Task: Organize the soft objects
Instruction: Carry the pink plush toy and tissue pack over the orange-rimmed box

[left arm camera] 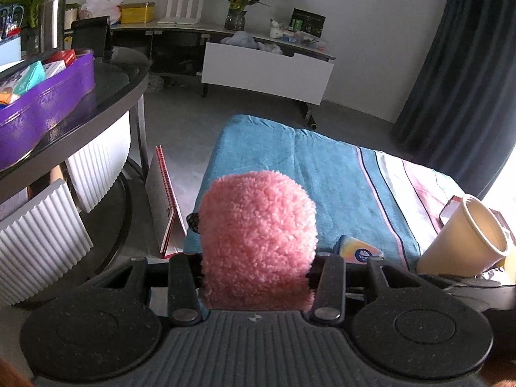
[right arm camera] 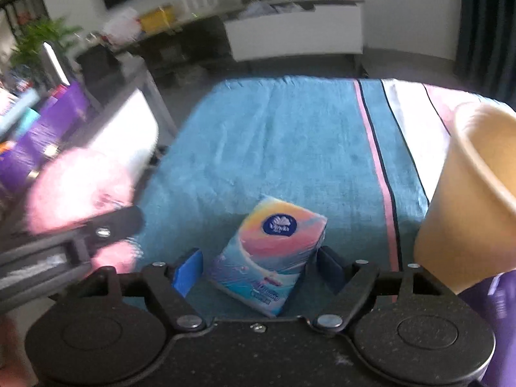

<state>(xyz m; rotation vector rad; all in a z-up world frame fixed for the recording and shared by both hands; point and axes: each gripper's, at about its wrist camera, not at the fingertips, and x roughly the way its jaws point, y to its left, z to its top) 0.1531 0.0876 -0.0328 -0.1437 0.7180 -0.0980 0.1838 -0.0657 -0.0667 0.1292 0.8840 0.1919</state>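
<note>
A fluffy pink plush toy (left arm camera: 258, 235) stands up between the fingers of my left gripper (left arm camera: 258, 259), which is shut on it over the near end of a blue striped towel (left arm camera: 290, 161). In the right wrist view the same plush (right arm camera: 80, 187) shows blurred at the left. A colourful tissue pack (right arm camera: 271, 254) lies on the towel (right arm camera: 290, 145) between the spread fingers of my right gripper (right arm camera: 258, 266). The blue left pad (right arm camera: 188, 271) stands clear of the pack, and the right finger is close to its edge. That gripper is open. The pack (left arm camera: 358, 251) also peeks out beside the plush.
A tan paper cup (right arm camera: 477, 193) lies tilted at the right, close to my right gripper. To the left a dark round table (left arm camera: 122, 93) carries a purple tray (left arm camera: 42, 103) of boxes. A red spiral notebook (left arm camera: 164, 203) leans by the towel. White ribbed bins (left arm camera: 38, 235) sit below the table.
</note>
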